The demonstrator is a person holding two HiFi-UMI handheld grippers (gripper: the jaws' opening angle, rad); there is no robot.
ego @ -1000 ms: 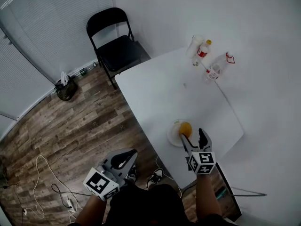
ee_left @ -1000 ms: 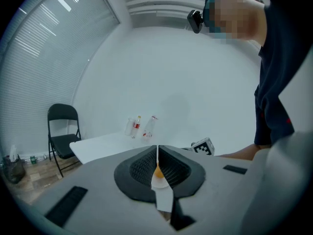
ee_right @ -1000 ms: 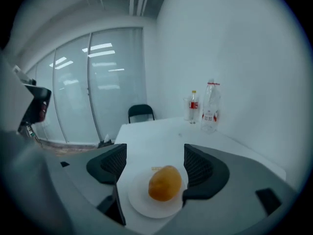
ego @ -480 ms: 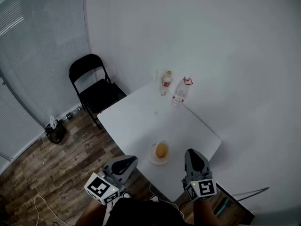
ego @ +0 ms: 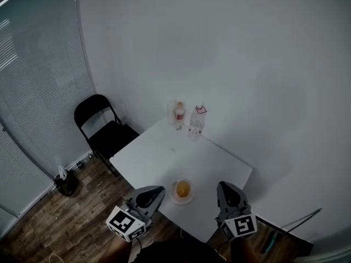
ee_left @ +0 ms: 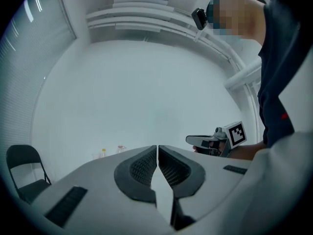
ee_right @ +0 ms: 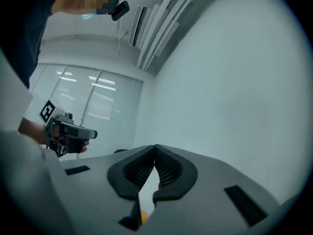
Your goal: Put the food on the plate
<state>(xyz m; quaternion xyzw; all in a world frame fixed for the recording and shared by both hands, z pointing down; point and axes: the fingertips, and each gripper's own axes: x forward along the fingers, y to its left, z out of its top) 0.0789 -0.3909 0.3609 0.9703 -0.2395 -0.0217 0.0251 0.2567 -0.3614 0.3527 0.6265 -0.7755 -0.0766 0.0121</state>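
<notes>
An orange piece of food [ego: 182, 188] lies on a small white plate [ego: 174, 198] near the front edge of the white table [ego: 159, 158]. My left gripper [ego: 154, 193] hovers at the plate's left, its jaws pressed together with nothing between them. My right gripper [ego: 226, 190] is raised at the plate's right, also shut and empty. In the left gripper view the closed tips [ee_left: 157, 147] point at the wall, with the right gripper [ee_left: 195, 140] beyond. The right gripper view shows its shut tips [ee_right: 155, 147] and a sliver of the orange food [ee_right: 143, 216] below.
Two plastic bottles [ego: 179, 115] [ego: 196, 120] stand at the table's far edge against the wall. A black folding chair [ego: 104, 127] stands left of the table. A small dark bag [ego: 64, 183] sits on the wood floor by the blinds.
My right gripper let go of the orange food on the plate, drew back and shut. The head view rose and pulled away, so the table looks smaller. Both grippers now sit at the table's front.
</notes>
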